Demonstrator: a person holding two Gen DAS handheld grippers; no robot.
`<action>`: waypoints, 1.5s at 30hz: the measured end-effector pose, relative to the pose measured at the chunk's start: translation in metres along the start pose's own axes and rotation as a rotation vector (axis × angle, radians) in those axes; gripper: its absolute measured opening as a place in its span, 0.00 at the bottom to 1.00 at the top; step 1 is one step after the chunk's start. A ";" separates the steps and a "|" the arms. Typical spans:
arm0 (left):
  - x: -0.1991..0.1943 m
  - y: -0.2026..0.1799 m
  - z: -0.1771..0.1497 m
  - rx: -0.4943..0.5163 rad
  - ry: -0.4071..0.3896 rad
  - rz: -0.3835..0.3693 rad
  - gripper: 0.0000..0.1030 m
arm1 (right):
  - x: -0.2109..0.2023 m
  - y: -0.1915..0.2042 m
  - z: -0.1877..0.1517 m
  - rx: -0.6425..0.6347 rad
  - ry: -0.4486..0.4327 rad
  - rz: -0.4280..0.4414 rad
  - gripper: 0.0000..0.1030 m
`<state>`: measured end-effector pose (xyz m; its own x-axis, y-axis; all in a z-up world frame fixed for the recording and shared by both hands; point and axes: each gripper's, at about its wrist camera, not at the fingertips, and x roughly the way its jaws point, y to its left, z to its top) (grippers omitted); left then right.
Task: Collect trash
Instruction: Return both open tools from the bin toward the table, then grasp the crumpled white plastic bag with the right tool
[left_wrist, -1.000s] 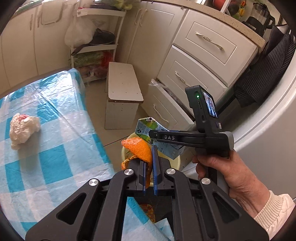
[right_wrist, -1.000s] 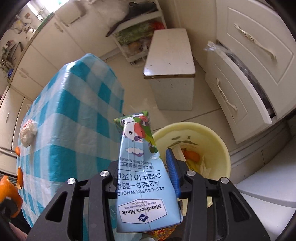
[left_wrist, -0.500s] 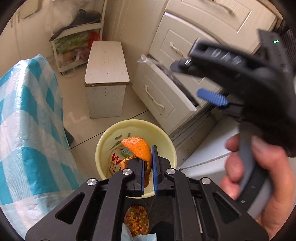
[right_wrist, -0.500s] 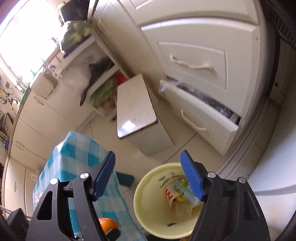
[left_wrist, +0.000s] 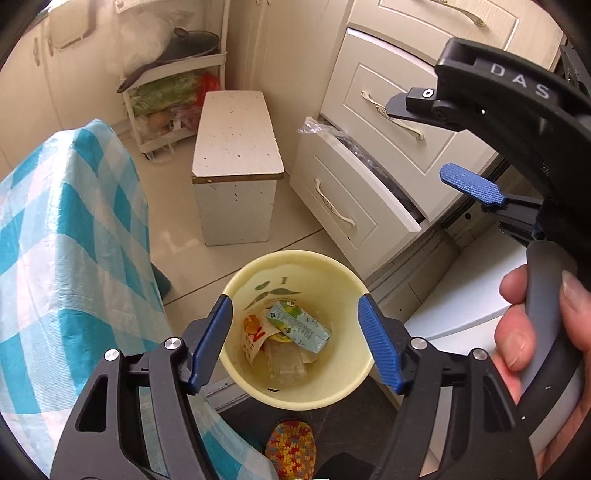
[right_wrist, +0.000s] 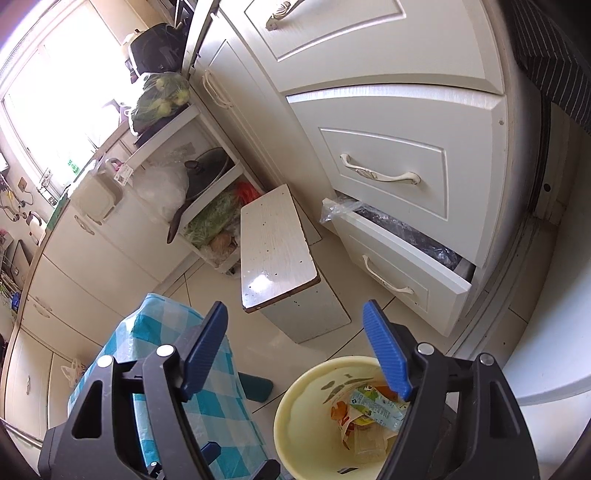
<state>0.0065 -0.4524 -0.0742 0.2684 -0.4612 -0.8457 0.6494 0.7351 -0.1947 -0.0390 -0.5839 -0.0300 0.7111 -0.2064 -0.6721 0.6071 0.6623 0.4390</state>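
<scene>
A: Where was the trash?

B: In the yellow bin (left_wrist: 295, 397) on the floor. A milk carton (left_wrist: 298, 325) lay on top of some wrappers inside it; the right view showed the same carton (right_wrist: 376, 406) and a bit of orange beside it. I couldn't tell from the left view whether any peel sat there, it was too small.

A: And the claws?

B: The left claw (left_wrist: 295, 339) hung right over the bin, pointing steeply down. Its jaws had just been opening, stood wide, and nothing was between them. The right claw (right_wrist: 295, 365) was also wide with nothing held, its jaws having just been opening too. It sat a little back from the bin, tilted, looking more toward the stool (right_wrist: 277, 251) and the open drawer (right_wrist: 399, 258).

A: What could have gone wrong?

B: The two were close. In the left view the right claw (left_wrist: 443, 144) and the hand (left_wrist: 535, 332) gripping it crowded the right side, so I'd judge a careless swing back could knock them together. The bin also stood just beside the counter's (left_wrist: 74, 240) hanging checked cloth; a low sweep might snag the cloth or tip the bin.

A: Anything else?

B: Whether trash remained on the counter wasn't visible; only its near edge showed.
</scene>
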 end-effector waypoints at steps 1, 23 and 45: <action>-0.002 0.001 0.000 0.000 -0.003 0.002 0.67 | 0.000 0.000 0.000 -0.001 -0.002 0.001 0.72; -0.082 0.087 -0.050 -0.117 -0.086 0.123 0.79 | 0.003 0.044 -0.013 -0.125 0.001 0.009 0.76; -0.231 0.299 -0.154 -0.411 -0.217 0.561 0.81 | 0.021 0.234 -0.108 -0.619 0.132 0.258 0.82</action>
<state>0.0294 -0.0493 -0.0140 0.6451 -0.0170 -0.7639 0.0647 0.9974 0.0324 0.0795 -0.3551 -0.0056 0.7330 0.0767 -0.6759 0.0817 0.9765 0.1994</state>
